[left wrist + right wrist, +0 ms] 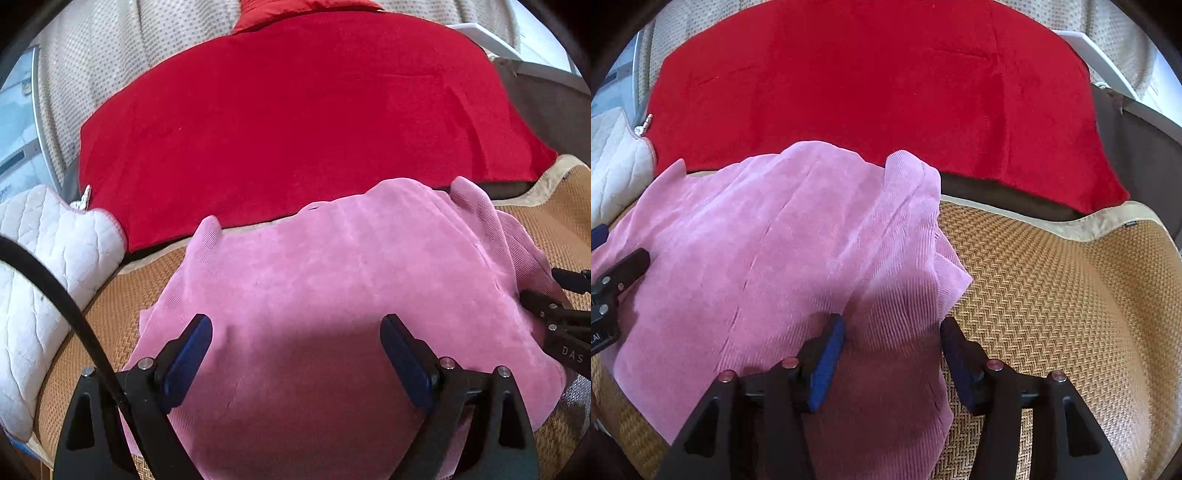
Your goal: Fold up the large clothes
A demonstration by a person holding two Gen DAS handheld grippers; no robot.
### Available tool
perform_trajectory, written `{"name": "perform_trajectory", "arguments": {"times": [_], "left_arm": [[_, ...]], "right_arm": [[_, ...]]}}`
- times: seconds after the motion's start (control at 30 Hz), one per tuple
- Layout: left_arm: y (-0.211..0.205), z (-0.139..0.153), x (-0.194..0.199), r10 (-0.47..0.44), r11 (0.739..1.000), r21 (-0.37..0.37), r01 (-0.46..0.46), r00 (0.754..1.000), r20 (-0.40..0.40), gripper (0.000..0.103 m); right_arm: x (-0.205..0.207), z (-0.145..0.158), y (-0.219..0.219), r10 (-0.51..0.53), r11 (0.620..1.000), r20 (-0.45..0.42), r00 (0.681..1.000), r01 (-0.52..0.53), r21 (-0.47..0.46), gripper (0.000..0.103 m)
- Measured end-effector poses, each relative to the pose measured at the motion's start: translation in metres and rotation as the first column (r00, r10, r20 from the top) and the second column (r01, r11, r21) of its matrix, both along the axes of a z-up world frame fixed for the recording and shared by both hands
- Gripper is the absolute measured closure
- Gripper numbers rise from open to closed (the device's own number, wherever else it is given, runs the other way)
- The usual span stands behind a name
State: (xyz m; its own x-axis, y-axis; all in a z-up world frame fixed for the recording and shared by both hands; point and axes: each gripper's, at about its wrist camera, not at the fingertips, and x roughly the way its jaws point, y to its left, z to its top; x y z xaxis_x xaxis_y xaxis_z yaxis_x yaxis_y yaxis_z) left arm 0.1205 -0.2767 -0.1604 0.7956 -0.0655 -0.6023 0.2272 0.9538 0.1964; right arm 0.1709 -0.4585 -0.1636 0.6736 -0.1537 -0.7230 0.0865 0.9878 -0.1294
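Note:
A pink ribbed garment (332,266) lies partly folded on a woven straw mat (110,317). My left gripper (295,332) is open just above the garment's near middle, holding nothing. My right gripper (892,332) is open over the garment's (775,236) right edge, where a ribbed fold lies between its blue pads (827,354); the jaws stand apart. The right gripper also shows at the right edge of the left wrist view (557,314), at the garment's right side. The left gripper shows at the left edge of the right wrist view (613,280).
A red blanket (295,122) covers the bed behind the mat. A white quilted pillow (44,266) lies at the left. A black cable (74,314) crosses the left wrist view. Bare mat (1052,295) lies to the garment's right. Dotted curtains (110,48) hang behind.

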Motion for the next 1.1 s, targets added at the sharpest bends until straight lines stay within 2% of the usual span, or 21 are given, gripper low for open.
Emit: {"name": "perform_trajectory", "arguments": {"times": [0.13, 0.2, 0.43, 0.67, 1.1], "left_arm": [[-0.007, 0.0, 0.0, -0.011, 1.0, -0.005, 0.011, 1.0, -0.01, 0.011], [-0.009, -0.001, 0.0, -0.002, 1.0, 0.014, 0.003, 1.0, -0.022, 0.011], [-0.012, -0.003, 0.004, -0.002, 1.0, 0.002, 0.002, 0.999, -0.046, 0.011], [-0.014, -0.005, 0.004, -0.001, 1.0, 0.003, 0.001, 0.999, -0.045, 0.011], [-0.014, -0.007, 0.005, -0.008, 1.0, -0.003, 0.008, 0.999, -0.046, 0.011]], "right_arm": [[0.0, -0.001, -0.002, 0.011, 1.0, 0.011, 1.0, -0.011, -0.019, 0.044], [-0.003, -0.002, 0.002, 0.019, 0.999, 0.026, 0.999, -0.018, -0.05, 0.044], [-0.011, -0.006, 0.008, 0.057, 0.99, 0.06, 0.997, -0.048, -0.136, 0.044], [-0.017, -0.007, 0.009, 0.089, 0.983, 0.077, 0.993, -0.075, -0.171, 0.044], [-0.021, -0.009, 0.008, 0.095, 0.981, 0.101, 0.99, -0.075, -0.179, 0.043]]}}
